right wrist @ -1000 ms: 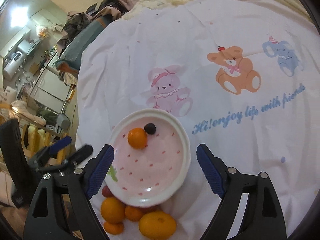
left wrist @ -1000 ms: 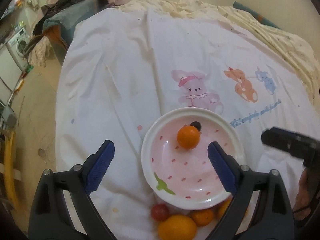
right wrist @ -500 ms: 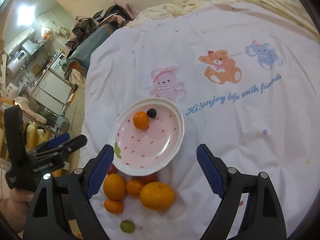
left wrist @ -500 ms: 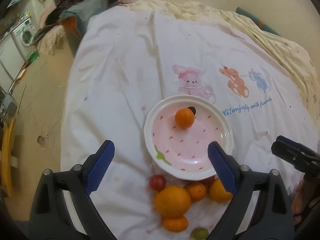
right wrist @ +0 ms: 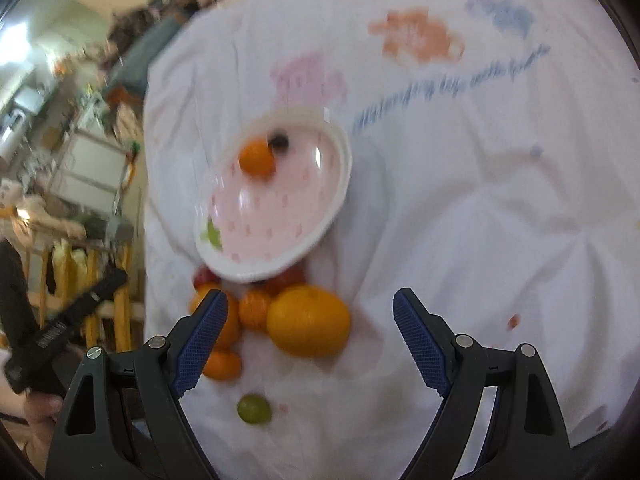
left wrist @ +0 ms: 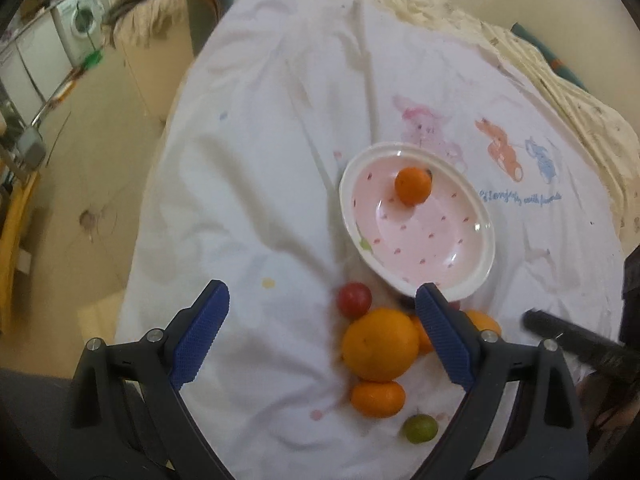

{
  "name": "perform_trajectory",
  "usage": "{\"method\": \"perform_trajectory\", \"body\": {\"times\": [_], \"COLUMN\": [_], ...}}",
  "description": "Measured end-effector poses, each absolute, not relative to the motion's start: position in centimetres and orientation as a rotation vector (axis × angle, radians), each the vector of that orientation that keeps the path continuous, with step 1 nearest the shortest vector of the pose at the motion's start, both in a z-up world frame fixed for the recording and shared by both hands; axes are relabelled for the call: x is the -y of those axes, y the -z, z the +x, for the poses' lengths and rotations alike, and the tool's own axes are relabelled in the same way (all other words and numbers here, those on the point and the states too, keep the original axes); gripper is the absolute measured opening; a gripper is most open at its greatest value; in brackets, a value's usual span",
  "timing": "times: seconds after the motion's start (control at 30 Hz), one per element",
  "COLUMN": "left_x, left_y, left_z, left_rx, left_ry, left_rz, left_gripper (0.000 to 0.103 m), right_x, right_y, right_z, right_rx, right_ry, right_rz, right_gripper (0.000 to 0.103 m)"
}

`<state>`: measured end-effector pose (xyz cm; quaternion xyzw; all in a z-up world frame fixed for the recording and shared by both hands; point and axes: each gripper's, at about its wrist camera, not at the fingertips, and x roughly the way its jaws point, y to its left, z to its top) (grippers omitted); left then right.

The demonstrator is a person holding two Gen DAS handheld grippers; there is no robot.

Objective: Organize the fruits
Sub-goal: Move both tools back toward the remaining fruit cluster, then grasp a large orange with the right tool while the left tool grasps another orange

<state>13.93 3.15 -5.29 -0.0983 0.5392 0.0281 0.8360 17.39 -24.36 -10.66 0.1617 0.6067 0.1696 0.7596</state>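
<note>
A pink plate with a white rim (left wrist: 486, 224) (right wrist: 340, 184) lies on the white bed sheet and holds a small orange (left wrist: 413, 186) (right wrist: 257, 159) and a dark berry (right wrist: 279, 142). In front of the plate lies a cluster: a big orange (left wrist: 379, 344) (right wrist: 308, 319), smaller oranges (left wrist: 377, 399) (right wrist: 221, 365), a red tomato (left wrist: 353, 299) and a green grape (left wrist: 419, 429) (right wrist: 253, 409). My left gripper (left wrist: 322, 332) is open and empty, above the sheet just left of the cluster. My right gripper (right wrist: 307, 340) is open and empty, with the big orange between its fingertips' line of sight.
The printed sheet (left wrist: 280, 140) covers a bed; its left edge drops to the floor (left wrist: 80, 160). A washing machine (left wrist: 78, 26) and clutter stand far left. The other gripper shows at the right edge of the left wrist view (left wrist: 576, 344) and at the left of the right wrist view (right wrist: 60, 332).
Both grippers have pulled back from the plate toward me, bringing the fruit cluster fully into view. The right wrist view is now motion-blurred. Both stay open.
</note>
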Motion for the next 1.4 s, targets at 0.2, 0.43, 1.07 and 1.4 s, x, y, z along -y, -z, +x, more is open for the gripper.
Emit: {"method": "perform_trajectory", "body": {"times": [0.2, 0.43, 1.07, 1.4], "left_x": [-2.8, -2.8, -2.3, -2.4], "left_y": [6.0, 6.5, 6.9, 7.7], "left_z": [14.5, 15.0, 15.3, 15.2], "left_rx": [-1.154, -1.174, -1.185, -1.212], "left_ry": [-0.05, -0.049, -0.05, -0.056], "left_rz": [-0.219, -0.235, -0.215, -0.217], "left_gripper": [0.093, 0.093, 0.093, 0.093], "right_x": [21.8, 19.8, 19.0, 21.4], "right_y": [13.6, 15.1, 14.8, 11.4], "right_z": [17.3, 17.6, 17.4, 17.1], "right_rx": [-1.411, -1.437, -1.421, -1.311], "right_ry": [-0.369, -0.367, -0.376, -0.365], "right_rz": [0.277, 0.179, 0.095, 0.178], "right_gripper": [0.087, 0.087, 0.063, 0.063]}}
